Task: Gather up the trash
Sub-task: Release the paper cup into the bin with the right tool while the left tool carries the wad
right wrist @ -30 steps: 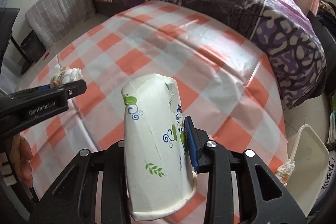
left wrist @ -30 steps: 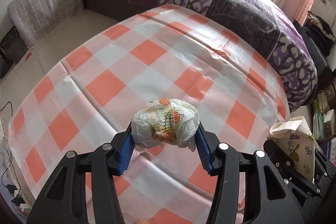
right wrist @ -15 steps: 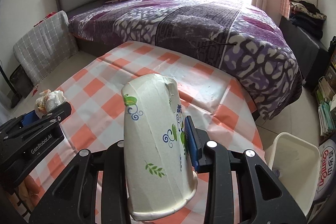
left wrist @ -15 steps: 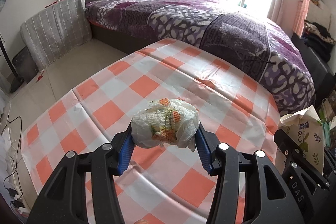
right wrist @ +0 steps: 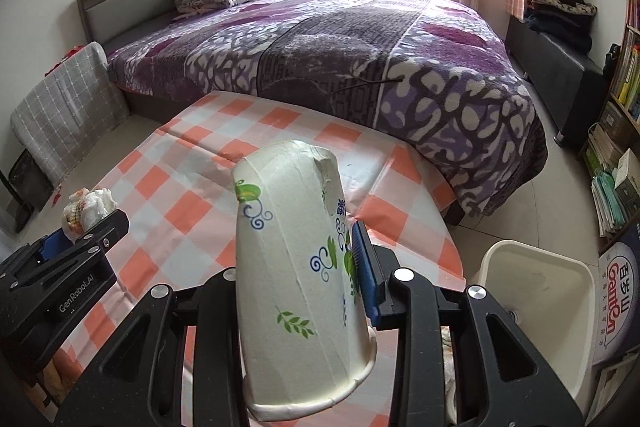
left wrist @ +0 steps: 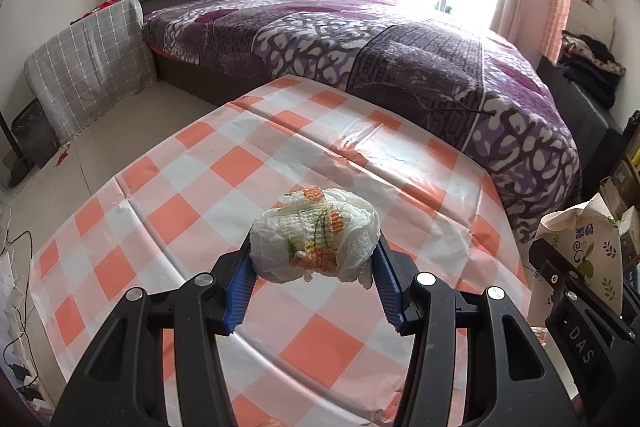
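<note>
Your left gripper [left wrist: 314,269] clamps a crumpled tissue wad [left wrist: 315,234]; your right gripper [right wrist: 298,267] squeezes a flattened paper cup [right wrist: 296,279]. Only the right wrist view shows the white bin [right wrist: 536,311] beside the table [right wrist: 192,203].

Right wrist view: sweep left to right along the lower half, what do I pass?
Left gripper shut on the crumpled tissue wad → checked tablecloth → flattened paper cup clamped in the right gripper → white bin on the floor → round sign with red lettering.
</note>
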`<state>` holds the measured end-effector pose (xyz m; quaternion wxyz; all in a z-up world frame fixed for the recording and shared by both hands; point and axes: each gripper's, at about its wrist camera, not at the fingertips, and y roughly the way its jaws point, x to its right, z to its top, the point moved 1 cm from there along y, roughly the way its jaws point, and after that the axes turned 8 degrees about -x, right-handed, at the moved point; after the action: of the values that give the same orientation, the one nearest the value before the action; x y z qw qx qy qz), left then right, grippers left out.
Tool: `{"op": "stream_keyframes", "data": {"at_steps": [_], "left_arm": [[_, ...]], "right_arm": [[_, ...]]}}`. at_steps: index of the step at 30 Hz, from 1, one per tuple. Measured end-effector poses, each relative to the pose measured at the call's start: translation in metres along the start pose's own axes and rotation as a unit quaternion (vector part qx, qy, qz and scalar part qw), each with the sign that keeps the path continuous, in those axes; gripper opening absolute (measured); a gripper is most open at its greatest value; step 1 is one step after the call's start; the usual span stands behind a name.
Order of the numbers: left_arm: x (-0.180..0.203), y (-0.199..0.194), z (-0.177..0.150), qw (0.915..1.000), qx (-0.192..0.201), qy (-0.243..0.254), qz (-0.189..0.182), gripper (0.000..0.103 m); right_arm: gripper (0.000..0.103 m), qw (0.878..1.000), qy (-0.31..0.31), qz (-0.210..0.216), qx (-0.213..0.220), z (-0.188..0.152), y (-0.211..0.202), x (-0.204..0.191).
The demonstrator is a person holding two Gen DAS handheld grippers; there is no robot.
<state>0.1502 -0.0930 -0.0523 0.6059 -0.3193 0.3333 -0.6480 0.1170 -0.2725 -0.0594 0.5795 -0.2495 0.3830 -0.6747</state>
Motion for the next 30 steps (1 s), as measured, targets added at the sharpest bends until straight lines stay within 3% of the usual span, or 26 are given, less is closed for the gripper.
{"op": "stream_keyframes", "data": {"at_steps": [12,24,30], "left_arm": [[0.061,-0.005,-0.012,0.9982,-0.003,0.050,-0.035,0.053],[0.135,-0.007,-0.035,0.9894,-0.027,0.112,-0.089,0.052],[0.169,-0.008,-0.047,0.9831,-0.045,0.130,-0.120,0.053]], "right_arm": [[0.033,0.998,0.060,-0.034,-0.014,-0.003,-0.012,0.063],[0.035,0.986,0.151,-0.067,-0.037,-0.010,-0.024,0.149],[0.049,0.977,0.195,-0.080,-0.032,-0.018,-0.036,0.189]]}}
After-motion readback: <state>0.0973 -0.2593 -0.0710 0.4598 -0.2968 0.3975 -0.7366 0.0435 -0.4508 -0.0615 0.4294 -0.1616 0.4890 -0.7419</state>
